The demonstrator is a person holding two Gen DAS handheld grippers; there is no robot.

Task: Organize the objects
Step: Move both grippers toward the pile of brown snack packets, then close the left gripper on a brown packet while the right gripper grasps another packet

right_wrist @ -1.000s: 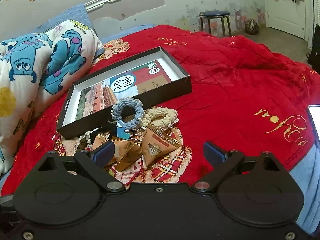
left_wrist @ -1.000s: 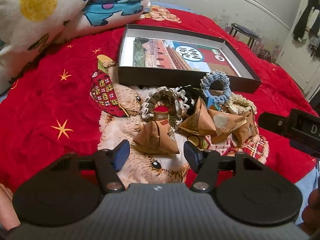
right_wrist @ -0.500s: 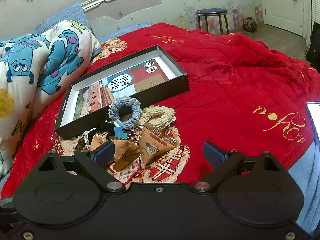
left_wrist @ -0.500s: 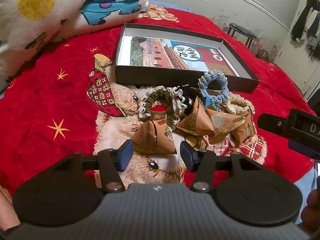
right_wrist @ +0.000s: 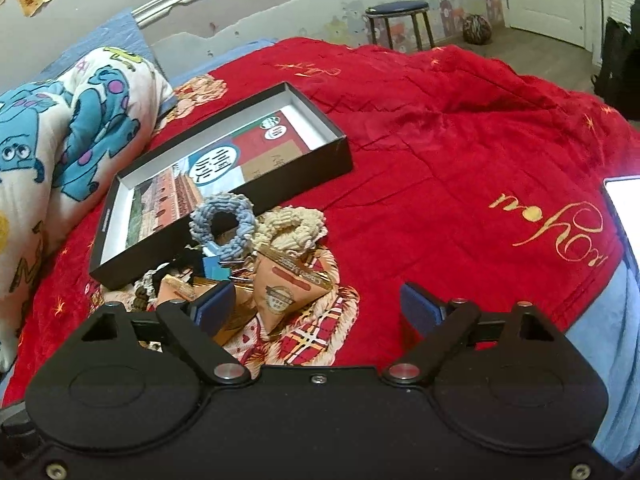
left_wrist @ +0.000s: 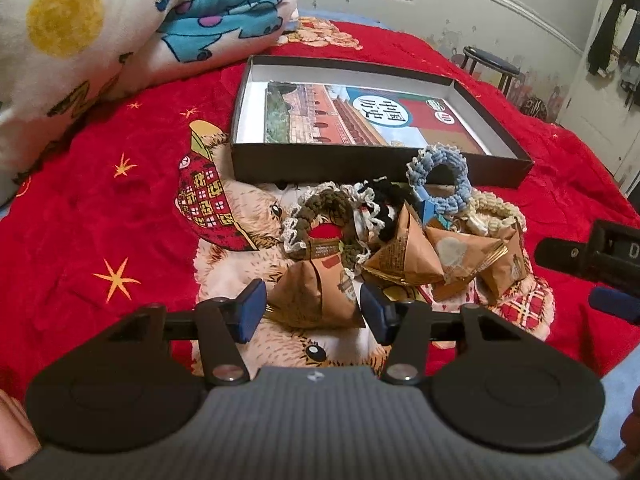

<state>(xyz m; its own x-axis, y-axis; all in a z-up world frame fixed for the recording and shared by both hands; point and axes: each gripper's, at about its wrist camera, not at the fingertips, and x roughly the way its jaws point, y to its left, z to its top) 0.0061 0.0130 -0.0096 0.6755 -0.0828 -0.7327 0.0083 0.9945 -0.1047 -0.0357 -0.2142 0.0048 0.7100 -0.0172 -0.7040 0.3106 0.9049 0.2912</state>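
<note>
Nothing has yet been sorted into the box (left_wrist: 380, 162); packets and scrunchies are piled on the bed beside it. The left claw (left_wrist: 312, 312) is spread around the nearest packet (left_wrist: 316, 296); the right claw (right_wrist: 316, 308) is spread, empty.

Brown paper packets (left_wrist: 320, 296) and blue (left_wrist: 440, 180), cream (right_wrist: 292, 228) and olive (left_wrist: 324, 208) knitted rings lie on a red, gold-starred blanket (left_wrist: 100, 208) beside a black box (left_wrist: 360, 164).

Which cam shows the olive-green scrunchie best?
Left wrist: the olive-green scrunchie lies in full view behind the packet between the open left gripper fingers. Right wrist shows only a sliver beside its finger.
</note>
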